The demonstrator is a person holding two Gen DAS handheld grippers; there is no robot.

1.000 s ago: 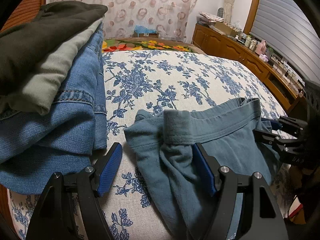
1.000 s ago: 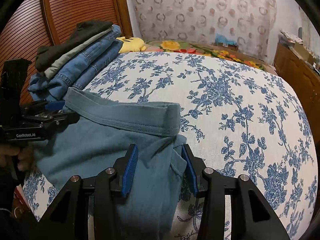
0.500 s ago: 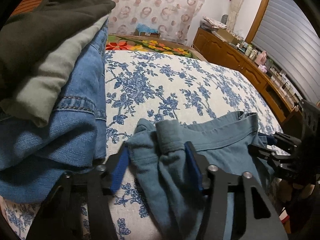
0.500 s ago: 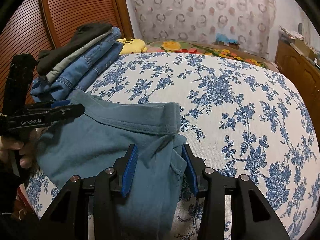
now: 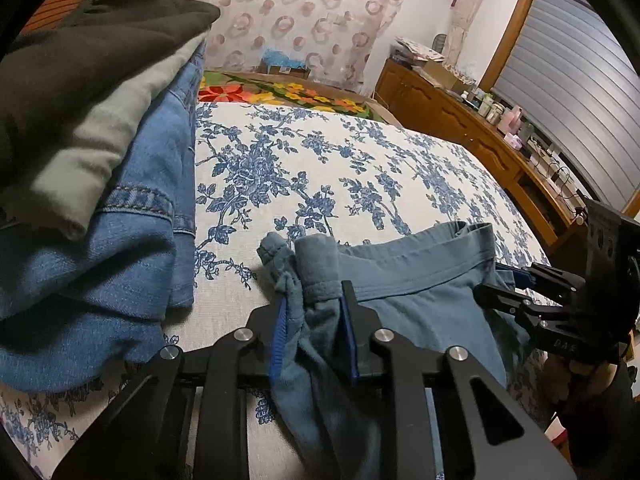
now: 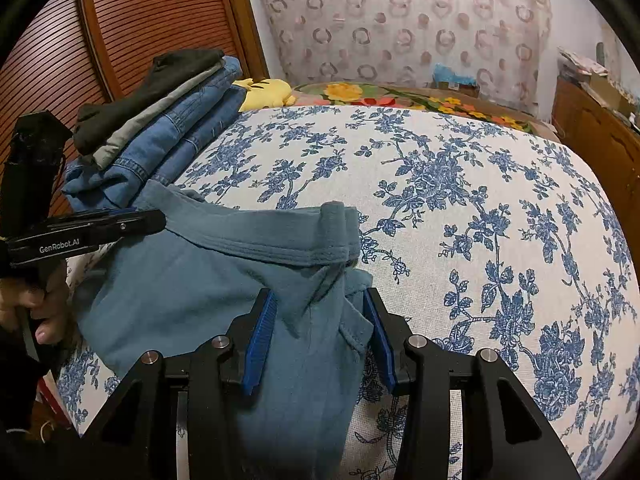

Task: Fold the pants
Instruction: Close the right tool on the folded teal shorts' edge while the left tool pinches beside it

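One pair of teal pants (image 5: 404,292) lies at the near edge of the floral bedspread (image 5: 320,168), waistband stretched between two grippers, legs hanging off the edge. Left gripper (image 5: 312,316): blue pads pressed in on a bunched waistband corner, cloth pinched between them. Right gripper (image 6: 320,312): fingers stand on either side of the other waistband corner, fabric bunched between, but gaps show beside the pads; can't tell if it's actually clamped. In the right wrist view the left gripper (image 6: 132,220) shows side-on, fingers together at the waistband end.

One stack of folded clothes (image 6: 160,120) sits at the left of the bed, four layers counted: dark top piece (image 5: 80,48), grey-green piece (image 5: 100,148), two denim pieces (image 5: 120,272) beneath. Stack is just beside the pants, not touching. One yellow plush (image 6: 268,92) behind the stack. One wooden dresser (image 5: 460,120) along the right wall, small clutter on top, uncountable.
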